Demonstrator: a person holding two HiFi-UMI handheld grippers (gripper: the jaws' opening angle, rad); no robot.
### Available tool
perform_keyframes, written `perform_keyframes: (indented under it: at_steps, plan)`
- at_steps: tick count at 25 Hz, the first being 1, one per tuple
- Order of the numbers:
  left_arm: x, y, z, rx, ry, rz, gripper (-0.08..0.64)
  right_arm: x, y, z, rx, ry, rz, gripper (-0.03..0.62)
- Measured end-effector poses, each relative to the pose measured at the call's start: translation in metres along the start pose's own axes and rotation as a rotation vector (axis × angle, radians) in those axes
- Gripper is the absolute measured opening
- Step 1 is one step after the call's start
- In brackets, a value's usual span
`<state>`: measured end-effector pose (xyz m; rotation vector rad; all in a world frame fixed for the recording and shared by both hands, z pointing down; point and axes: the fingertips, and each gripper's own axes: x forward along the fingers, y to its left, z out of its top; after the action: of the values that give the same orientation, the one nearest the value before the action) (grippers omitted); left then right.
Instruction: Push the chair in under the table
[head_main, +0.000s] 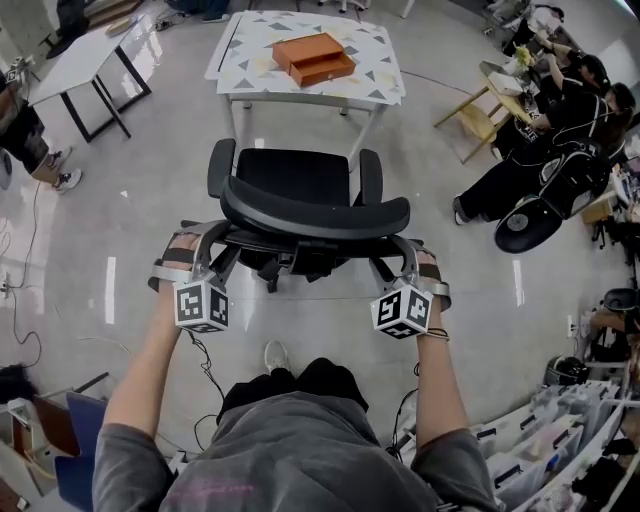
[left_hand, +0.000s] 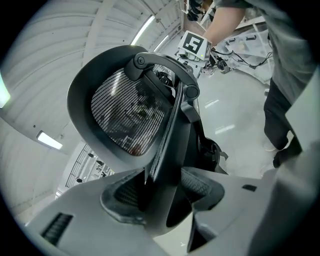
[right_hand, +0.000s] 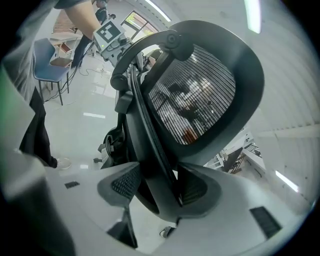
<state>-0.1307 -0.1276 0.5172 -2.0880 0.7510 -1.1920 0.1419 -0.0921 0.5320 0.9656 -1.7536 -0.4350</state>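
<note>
The black office chair (head_main: 300, 180), with two armrests, stands just short of the white patterned table (head_main: 378, 62), its seat facing it. The left gripper (head_main: 203, 243) and right gripper (head_main: 402, 252) each pinch a side of its backrest frame. Only the gripper views show the see-through mesh (left_hand: 125, 117); only the head view shows the table.

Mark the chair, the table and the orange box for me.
chair (head_main: 315, 212): head view, on the backrest's top edge.
table (head_main: 375, 55): head view, on the bare patterned top beside the box.
orange box (head_main: 312, 57): head view, on its top face.
</note>
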Motion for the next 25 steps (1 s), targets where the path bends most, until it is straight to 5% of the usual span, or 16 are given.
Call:
perform_keyframes:
  at_steps: [25]
  plan:
    - [0.148,0.106,-0.004,-0.034,0.051,-0.050,0.222,0.124,-0.117,-0.008,-0.008,-0.072,0.018,0.226]
